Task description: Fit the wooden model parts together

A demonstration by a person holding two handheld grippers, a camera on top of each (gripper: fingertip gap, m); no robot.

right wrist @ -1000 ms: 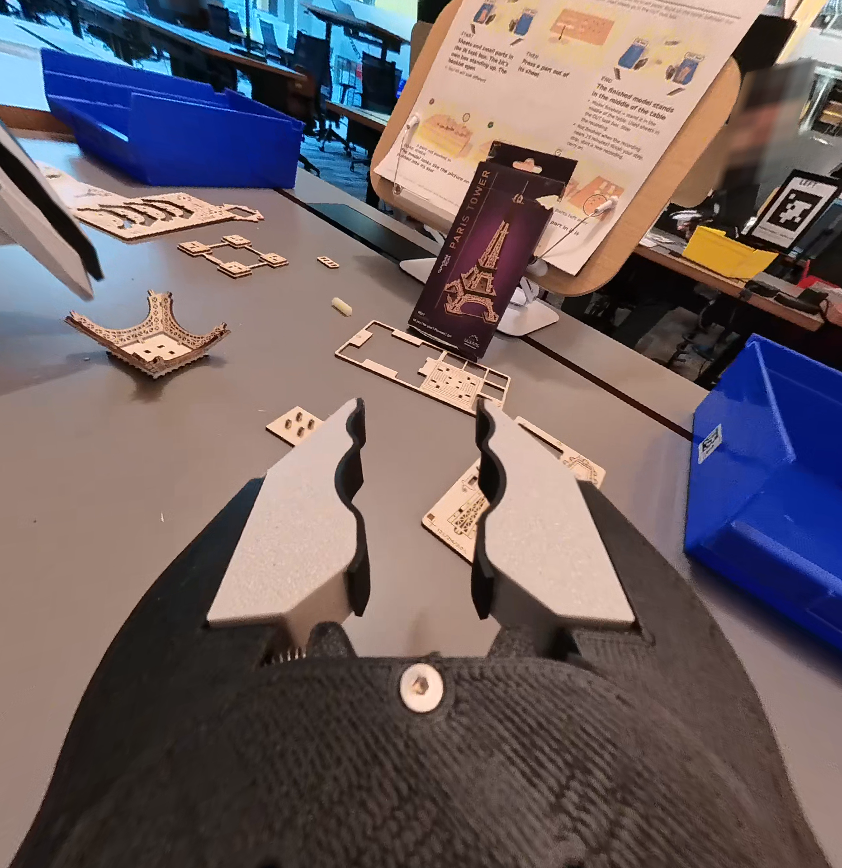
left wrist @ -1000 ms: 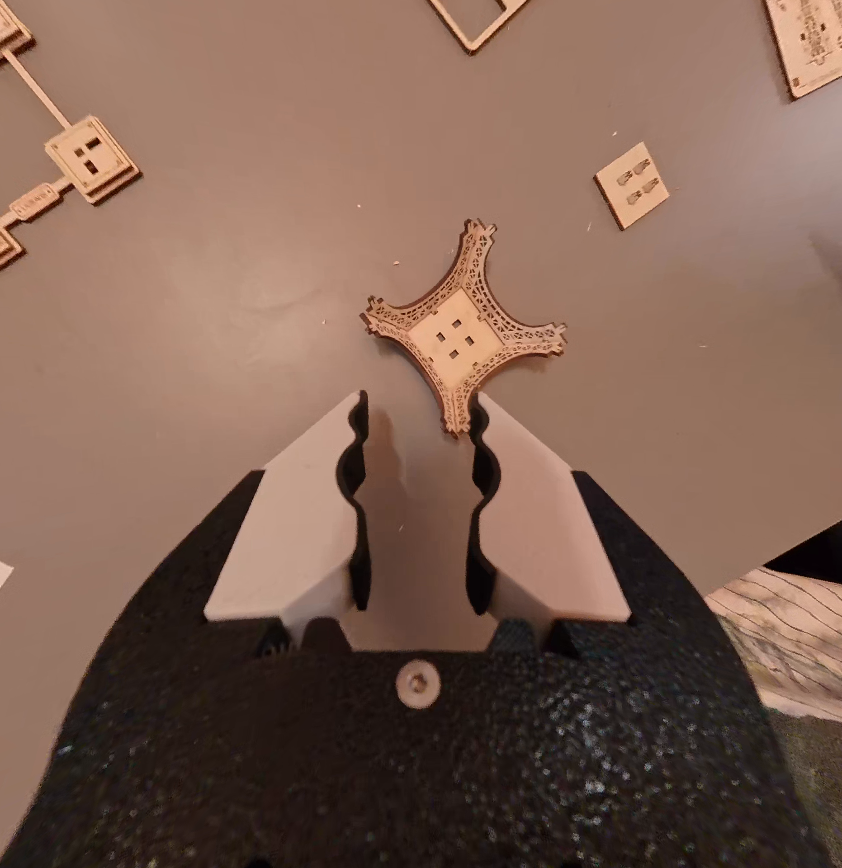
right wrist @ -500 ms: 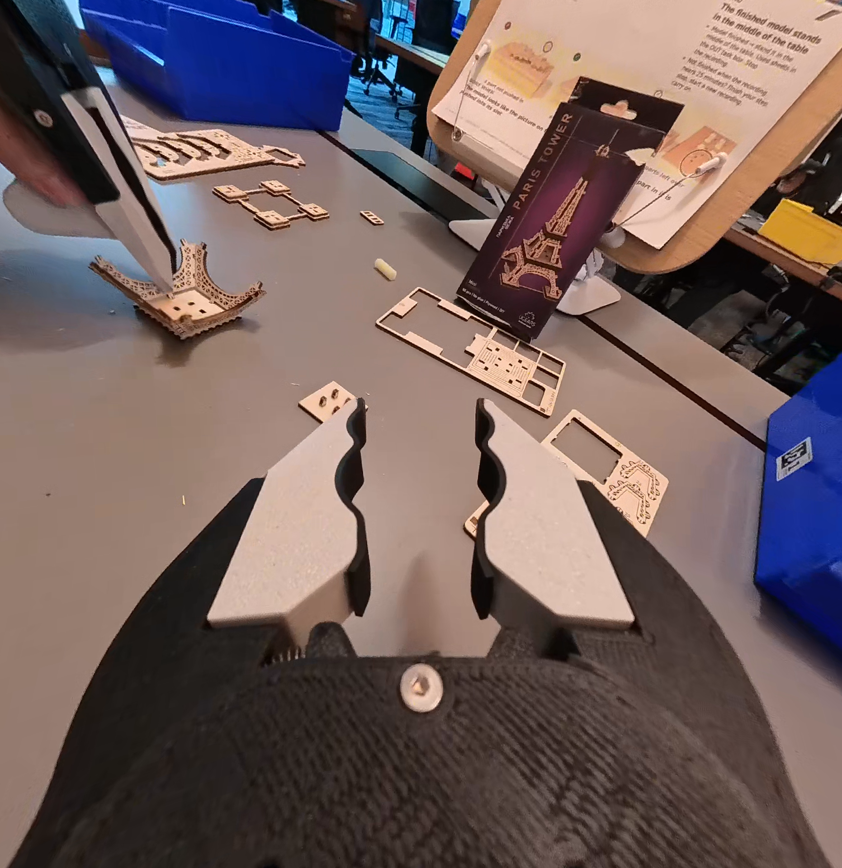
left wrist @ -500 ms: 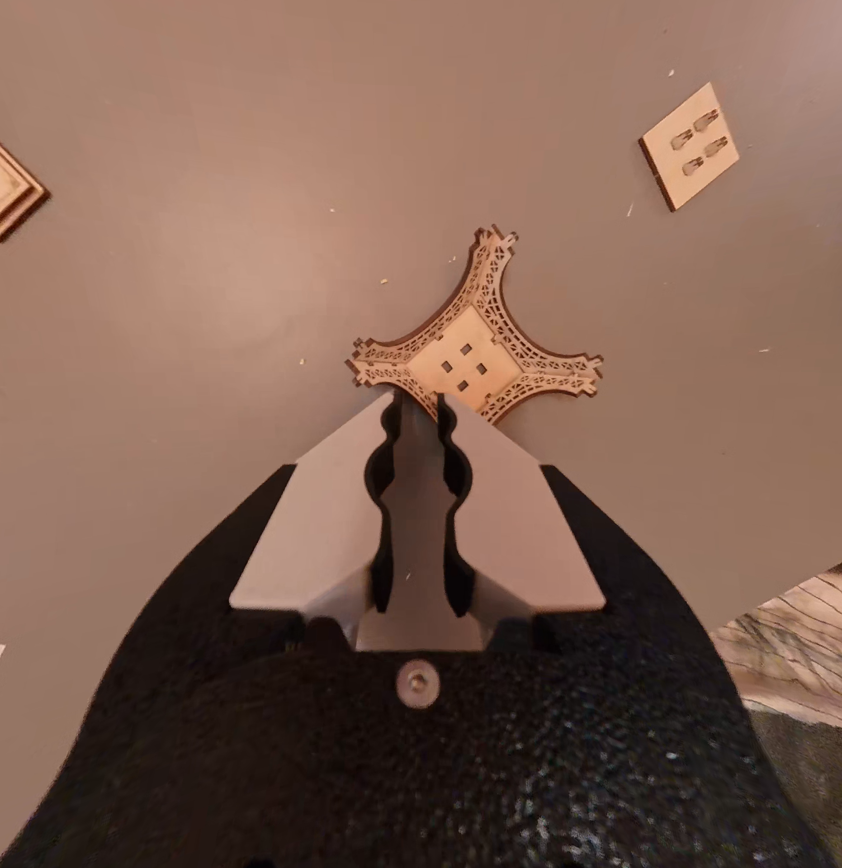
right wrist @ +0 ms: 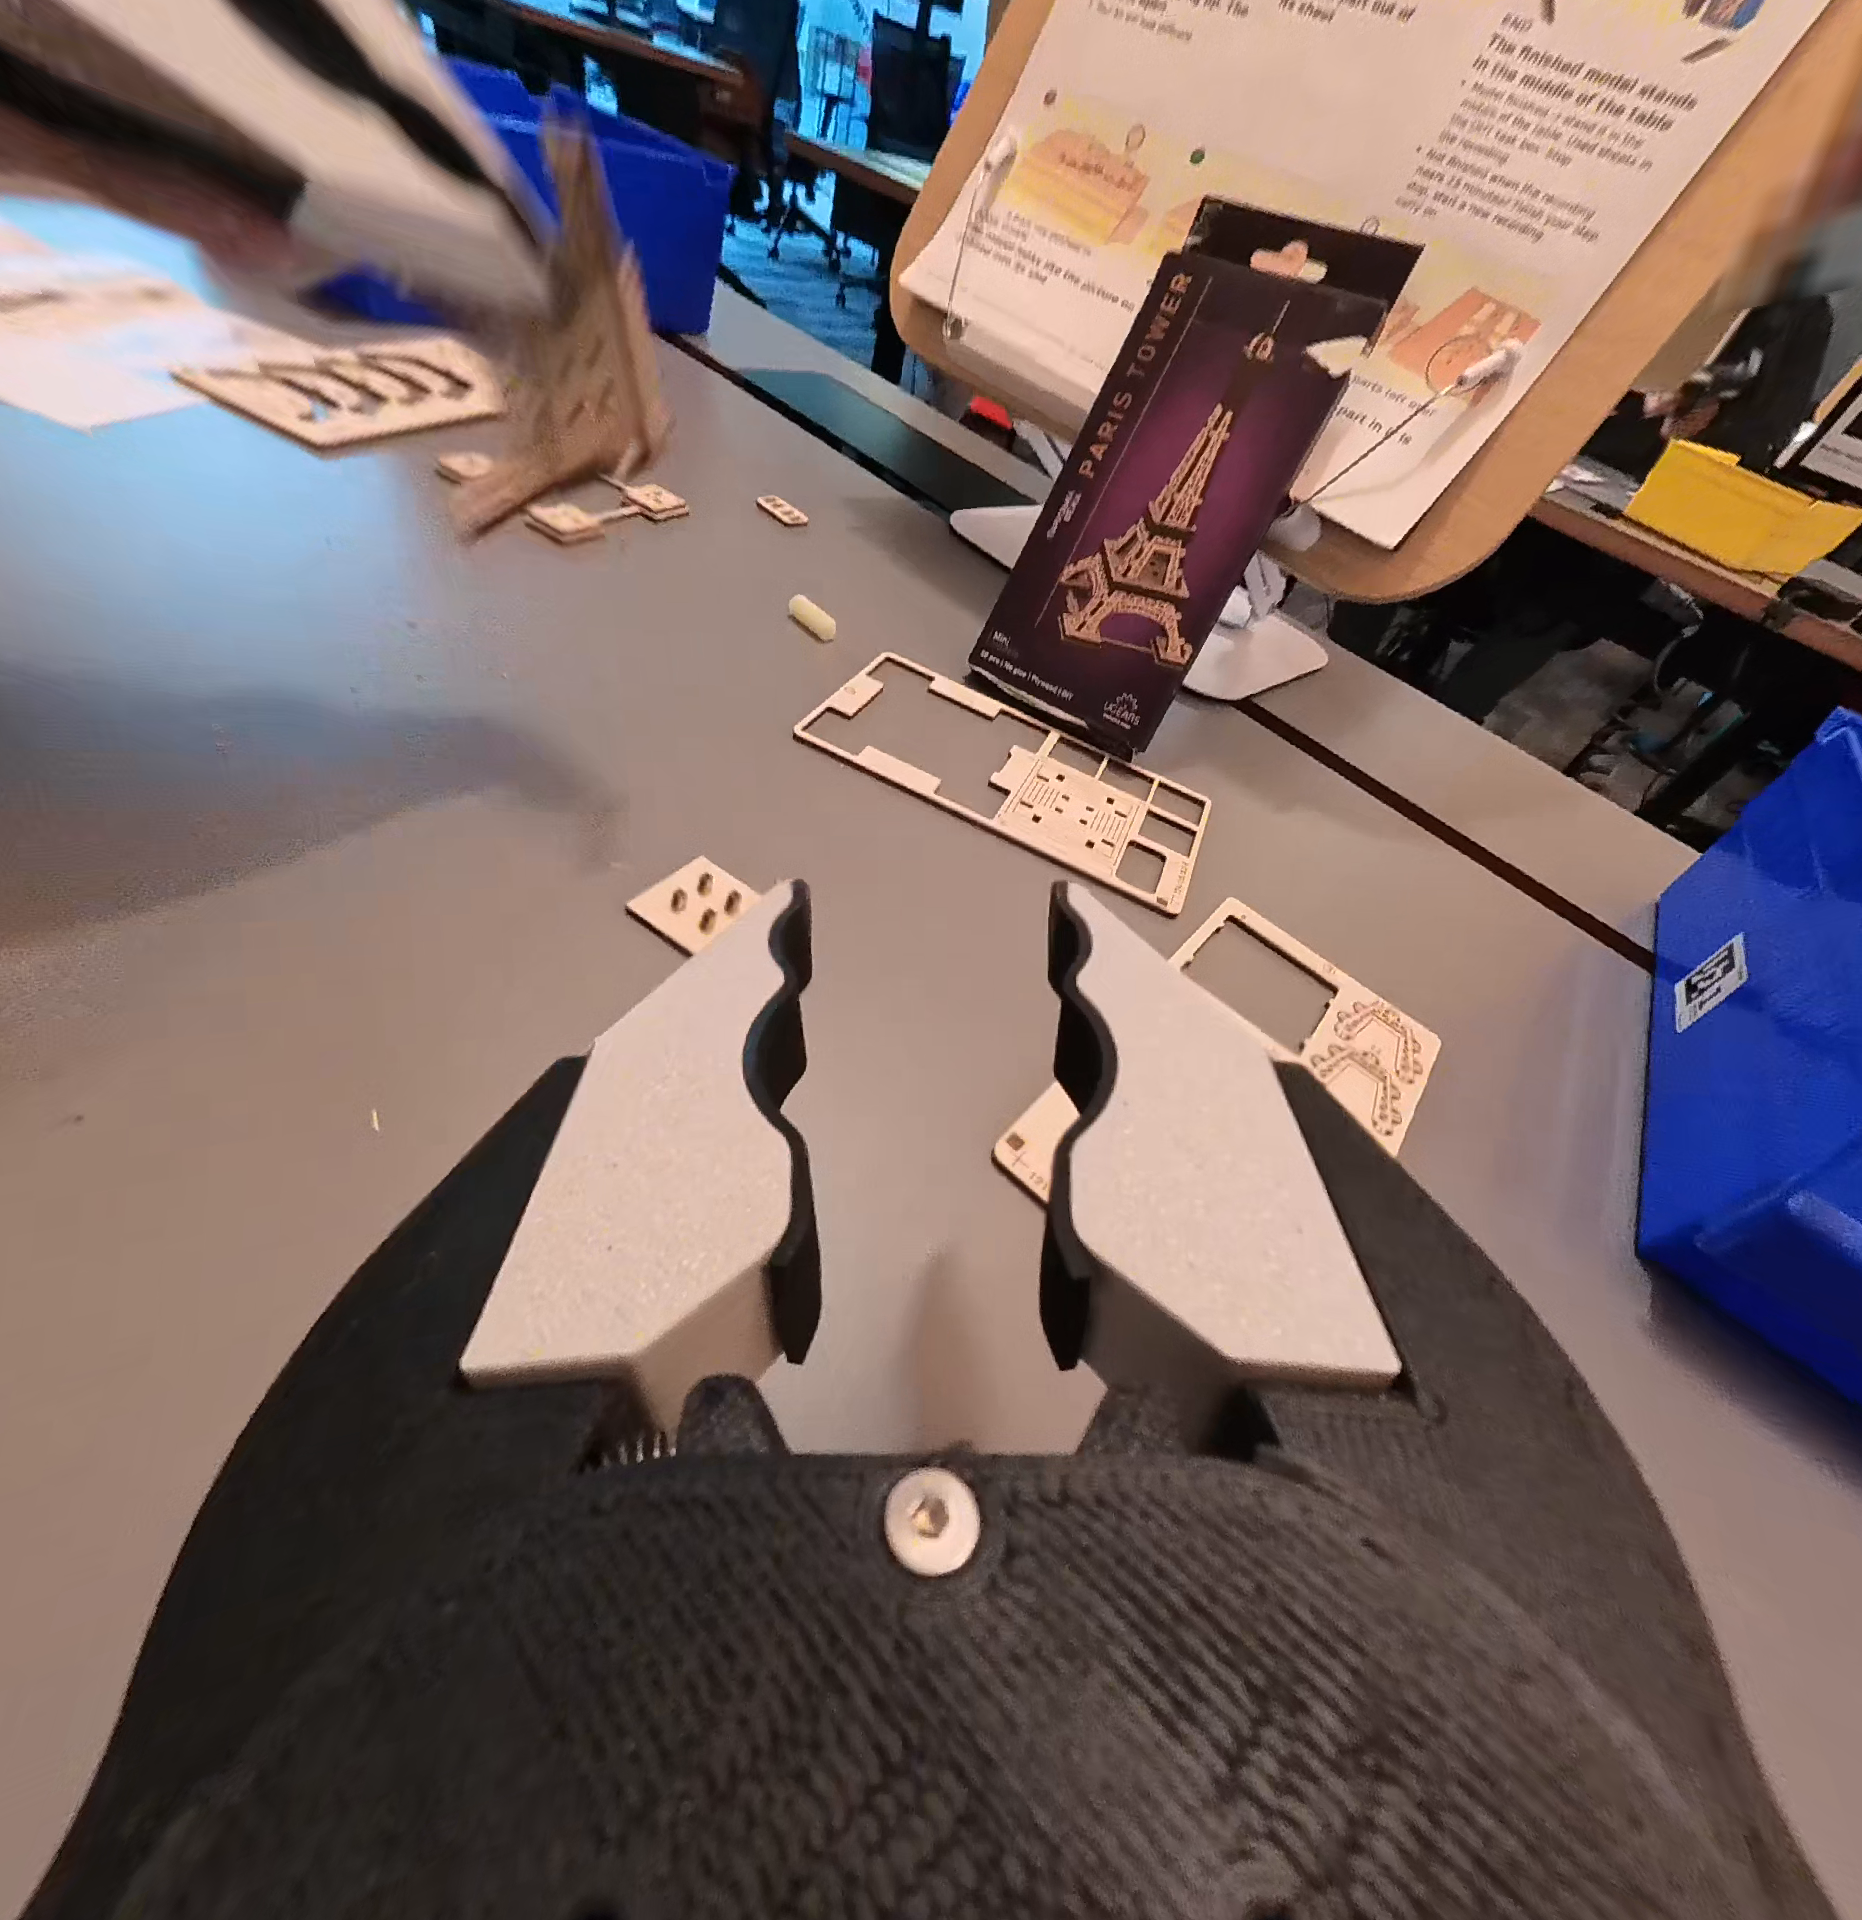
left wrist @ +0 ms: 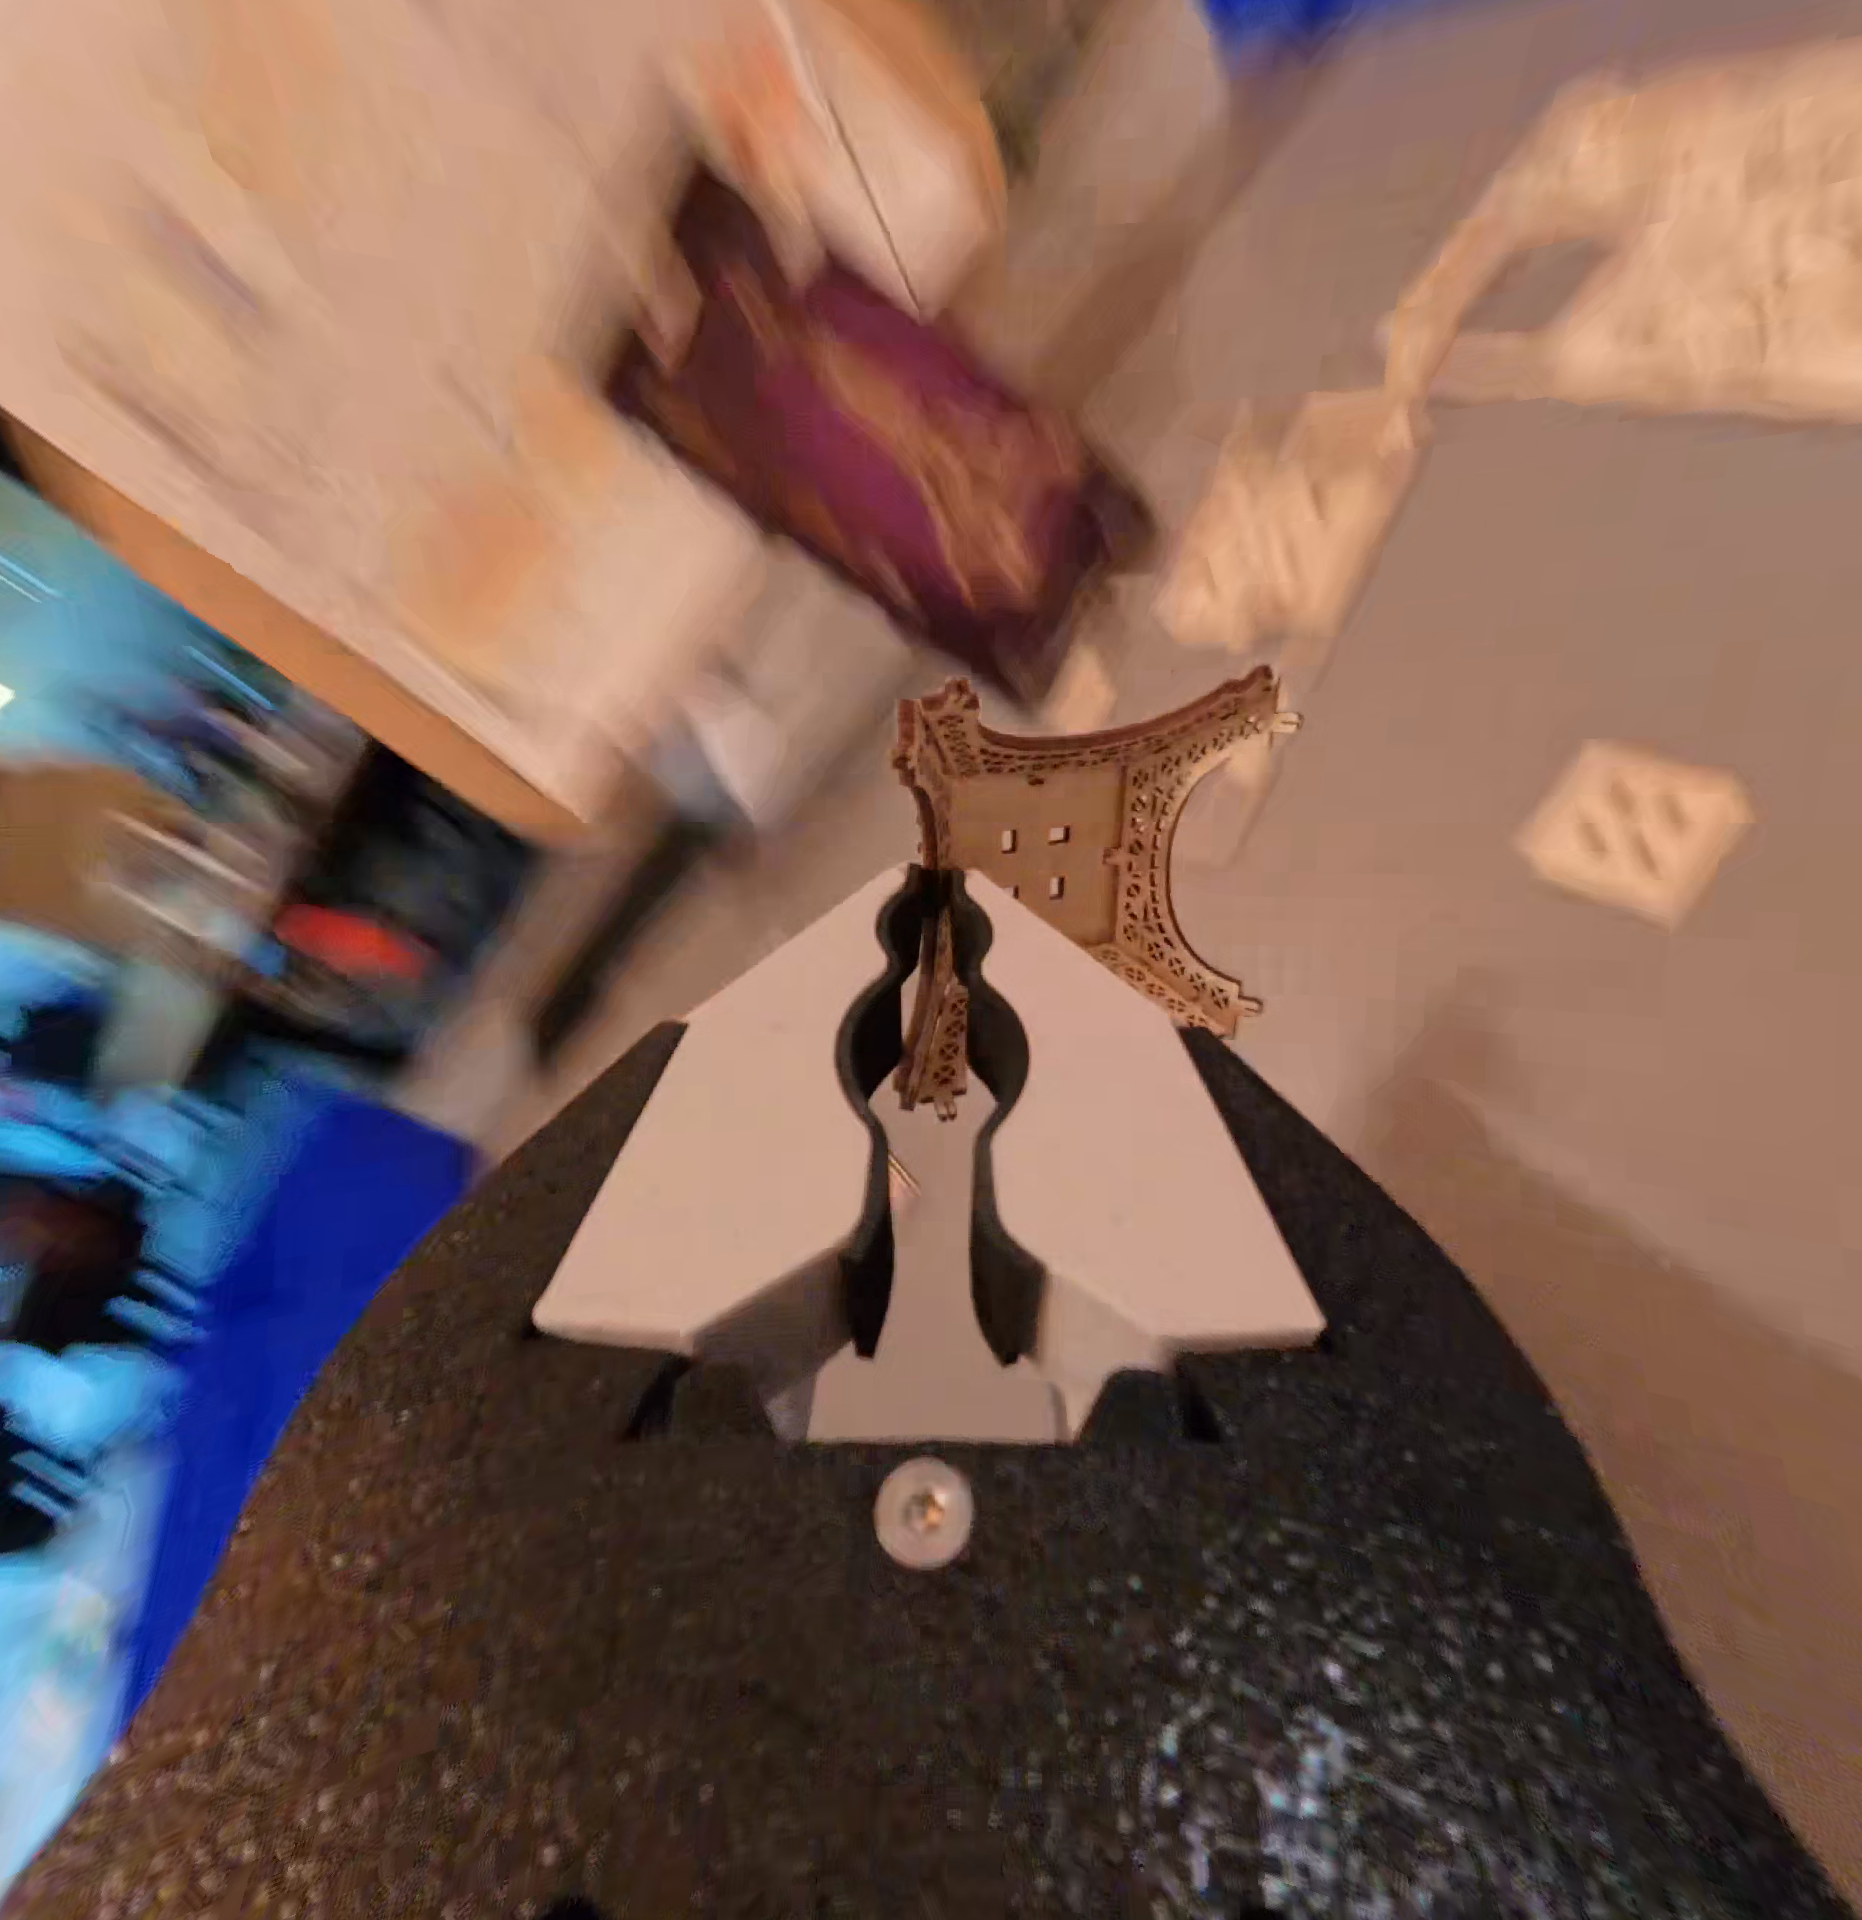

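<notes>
Left wrist view has our left gripper (left wrist: 932, 914) pinching one leg of the tower base piece (left wrist: 1088, 842), fingers nearly together on it, w/ the rest of the part sticking out up and to the right of the tips, off the table. Background there is pure blur, so not much else to read.

Right wrist view: right gripper (right wrist: 927, 914) is spread wide w/ nothing in it, low over the grey table (right wrist: 283, 935). Upper left of that frame we can see the held piece as a blurry smear, well clear of the surface.

Step-wise we'd say we're at pickup/bring-over: base is in hand, mating part not grabbed yet. Next move prob needs the right side to take a partner, maybe the small square plate (right wrist: 698, 902) just left of its fingertips. It lies flat, so getting under an edge looks fiddly.

Room: centre of the table is free. Part frames (right wrist: 1010, 790) and the dark box (right wrist: 1155, 520) sit ahead, blue bin (right wrist: 1779, 1122) crowds the right edge, so swing left imo. Those lattice legs look thin, so go easy on squeeze.
</notes>
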